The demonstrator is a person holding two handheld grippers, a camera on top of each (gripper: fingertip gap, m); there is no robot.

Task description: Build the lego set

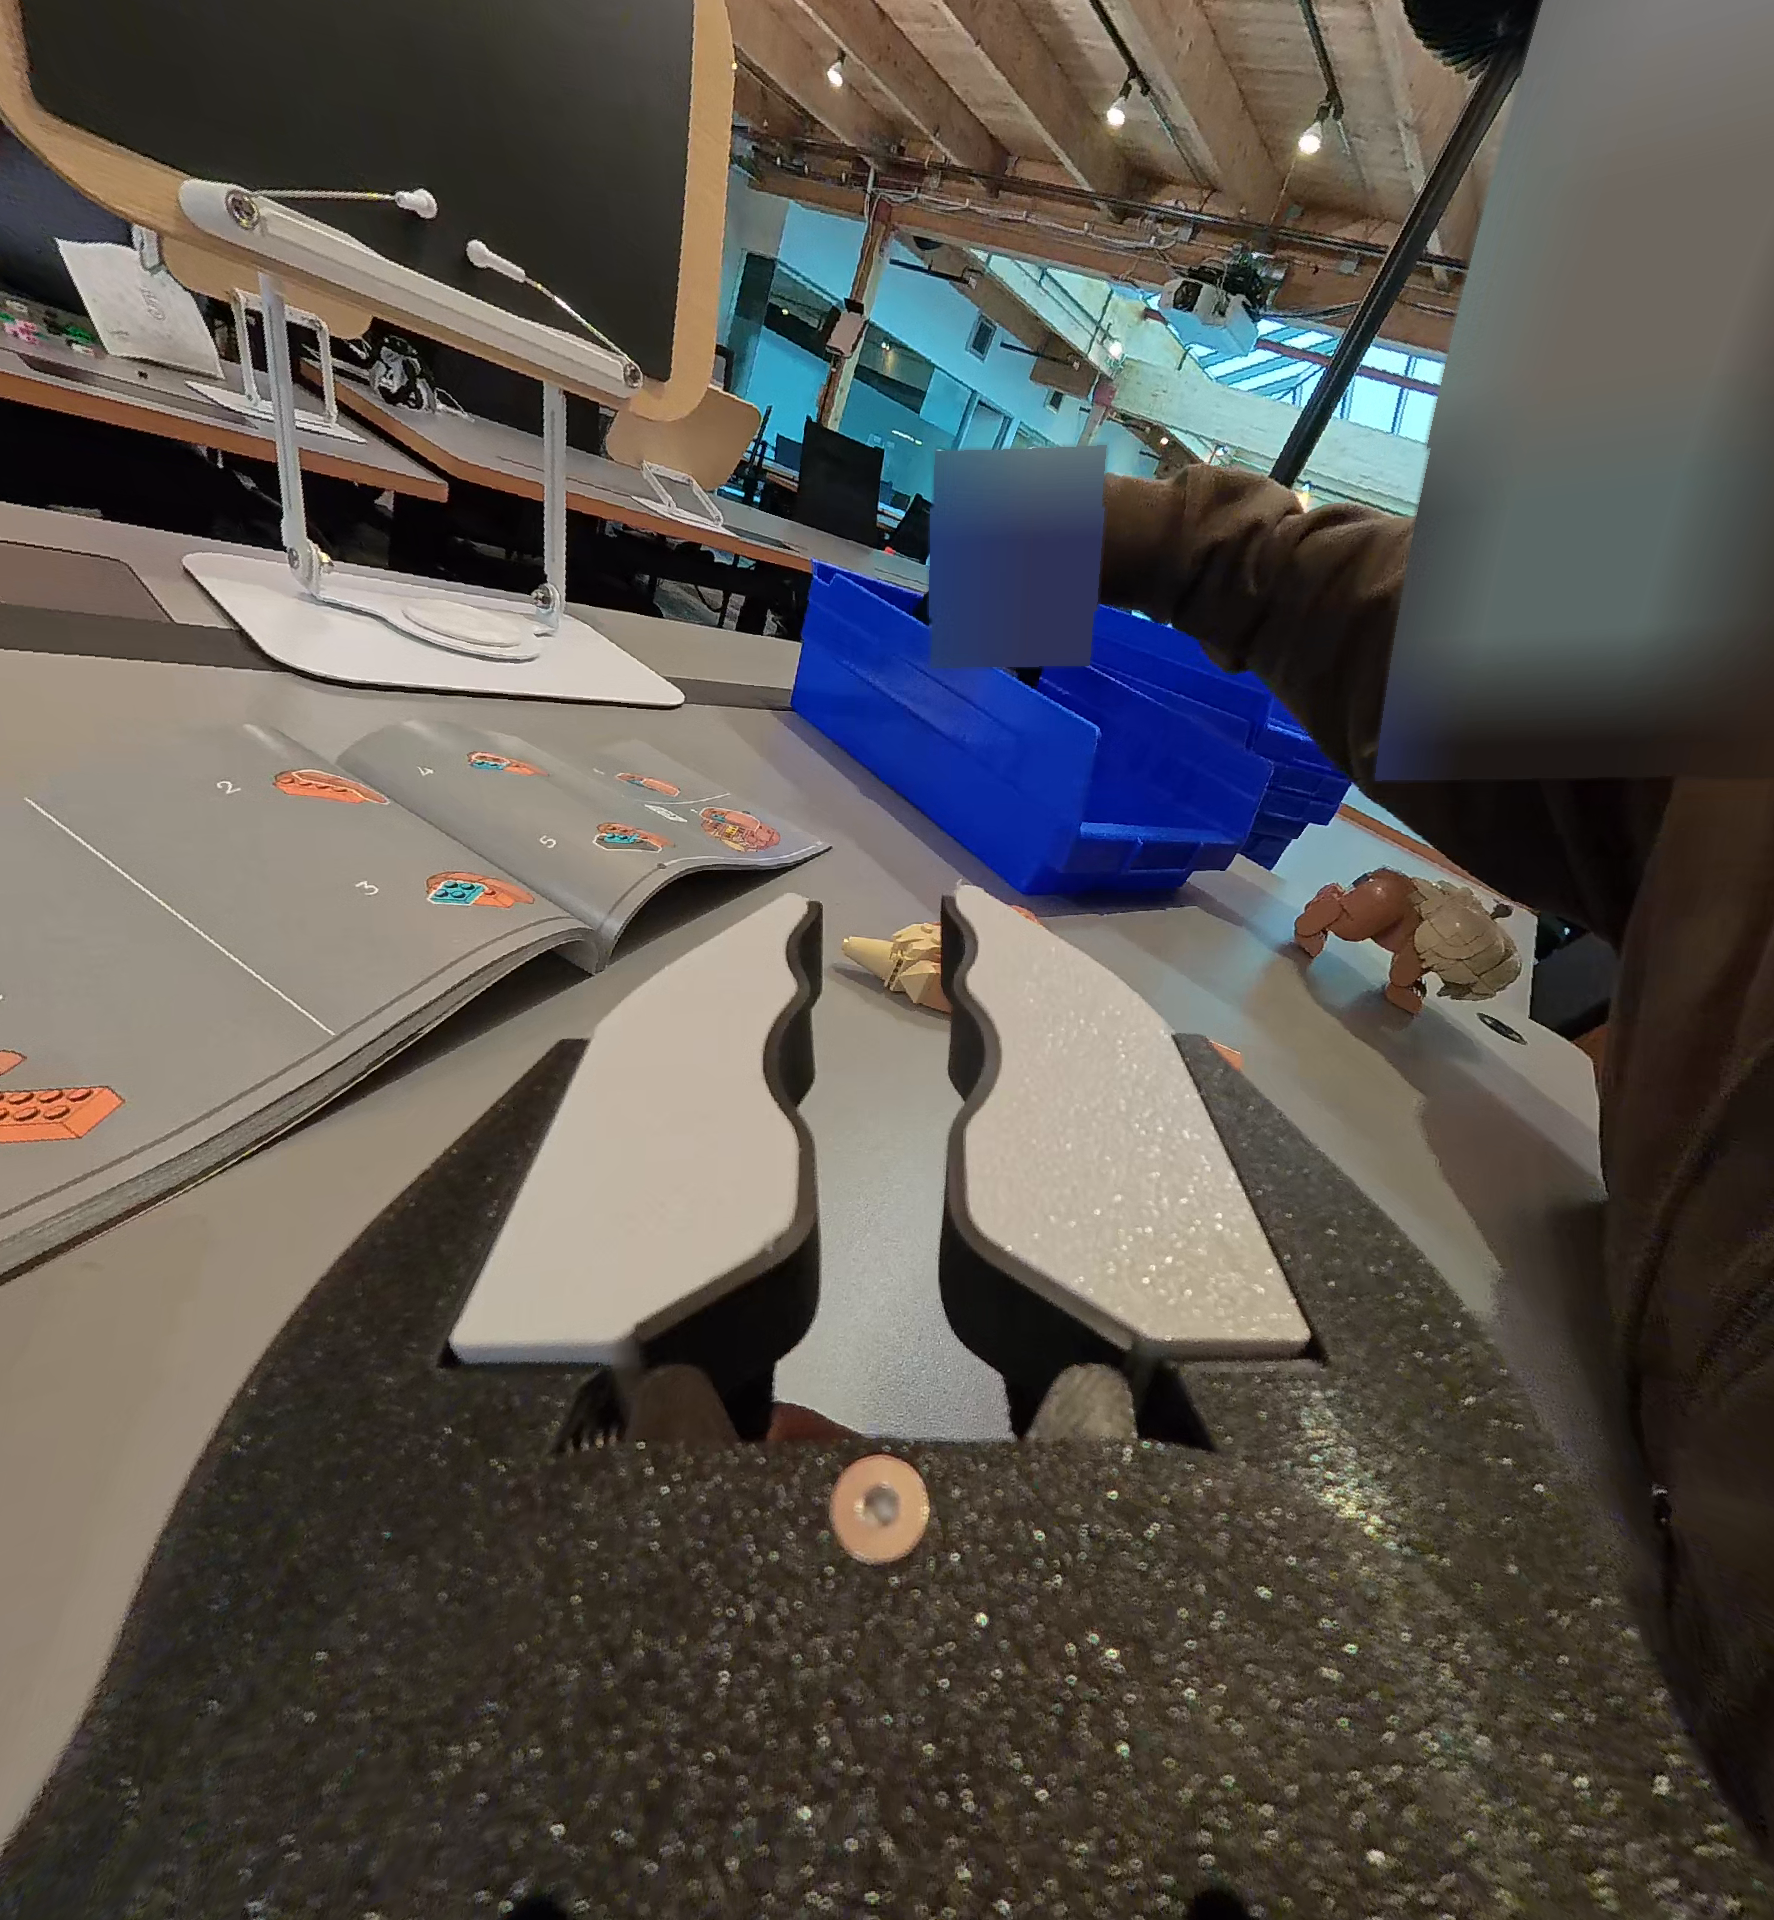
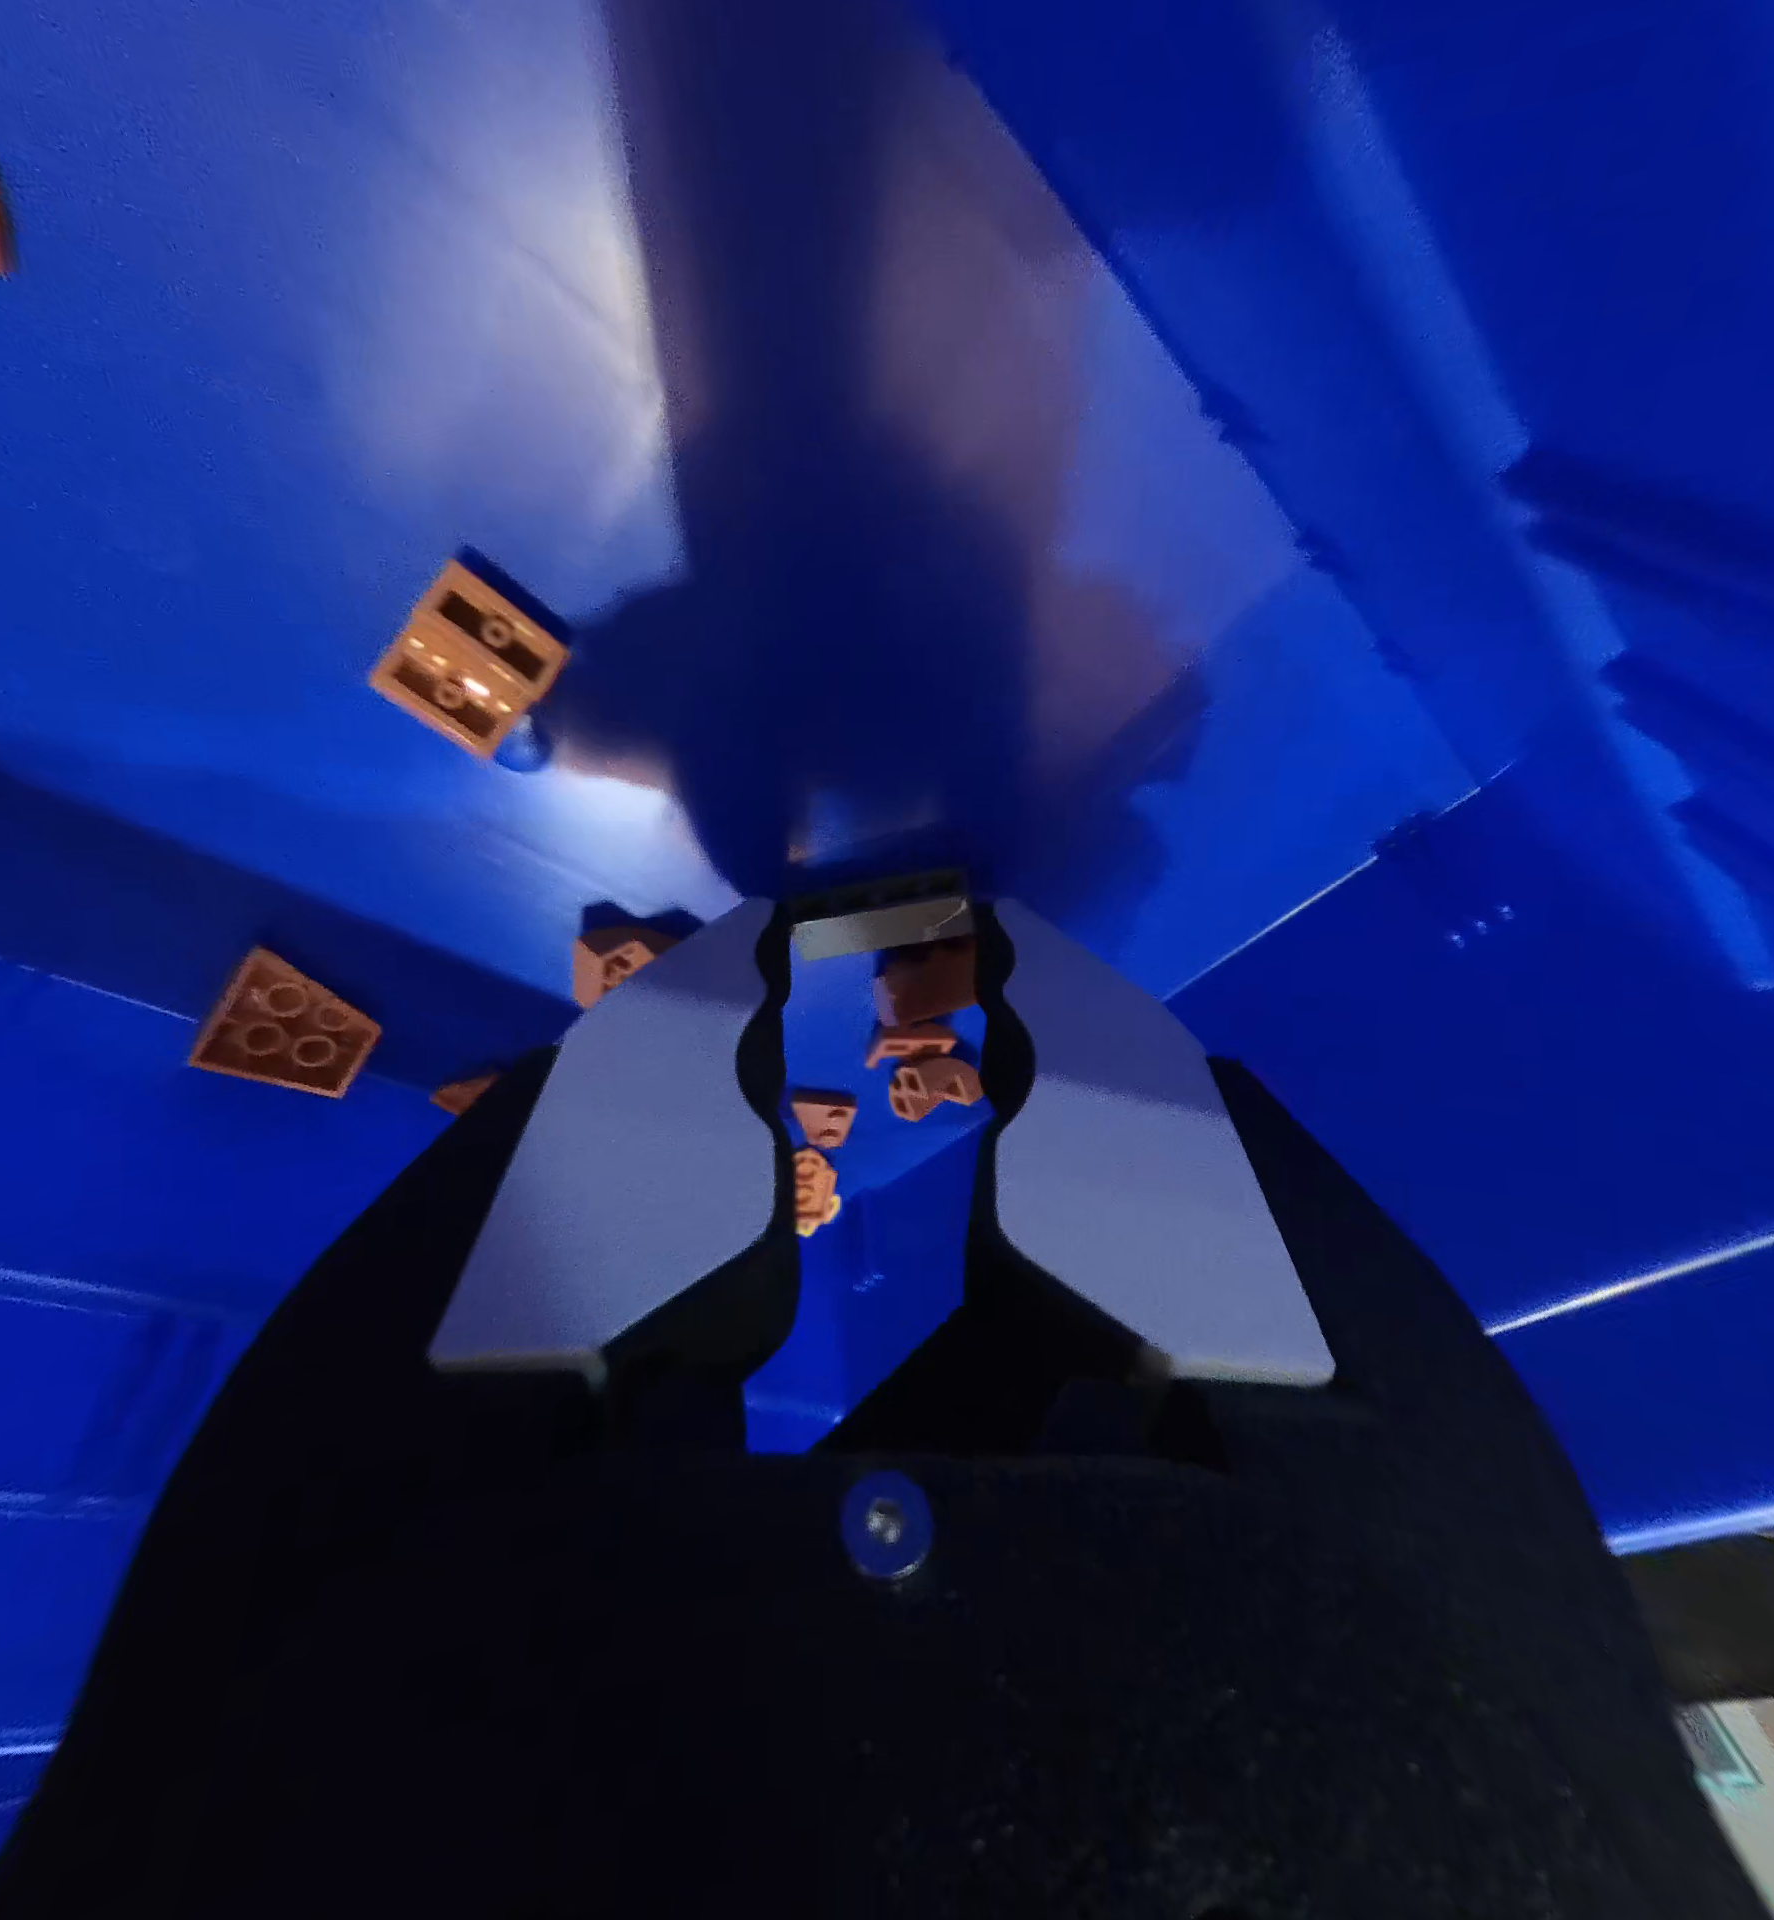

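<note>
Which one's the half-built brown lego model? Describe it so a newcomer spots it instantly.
Start at the blue bin on the grey table. To the right of its near corner, by the table edge, stands the brown model. Unlike the small tan piece lying flat beyond the left gripper, it stands on legs and has a rounded tan shell.

Grey table point(image 1: 779, 769). White stand point(image 1: 426, 613) at far left of it, carrying dark wood-edged panel point(image 1: 363, 156). More desks point(image 1: 187, 405) behind, one with paper sheet point(image 1: 140, 307). Timber ceiling point(image 1: 1070, 83) with track lights point(image 1: 1117, 109). Black pole point(image 1: 1382, 301) slanting at right. Brown sleeve point(image 1: 1267, 582) at right.
</note>
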